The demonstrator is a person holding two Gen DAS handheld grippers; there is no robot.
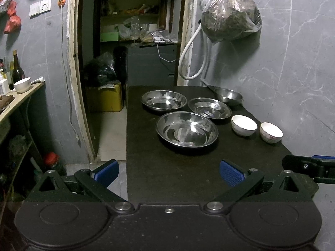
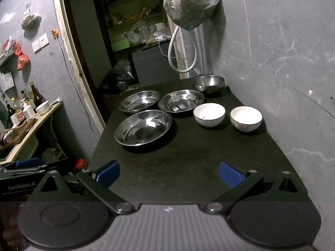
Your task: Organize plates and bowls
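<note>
Three shallow steel plates lie on a dark table (image 1: 167,167): a near one (image 1: 187,129) (image 2: 143,127), a far left one (image 1: 164,99) (image 2: 139,100) and a far right one (image 1: 209,108) (image 2: 181,100). A deep steel bowl (image 1: 228,96) (image 2: 208,83) stands at the back by the wall. Two white ceramic bowls (image 1: 244,124) (image 1: 271,132) stand on the right, also in the right wrist view (image 2: 209,114) (image 2: 245,118). My left gripper (image 1: 168,172) and right gripper (image 2: 169,173) are both open and empty, near the table's front edge, well short of the dishes.
A grey tiled wall runs along the table's right side, with a hanging plastic bag (image 1: 231,14) and a white hose (image 1: 193,56). A doorway opens behind the table's left. A counter (image 2: 27,129) with bottles and a white bowl stands left. The table (image 2: 188,156) drops off at its left edge.
</note>
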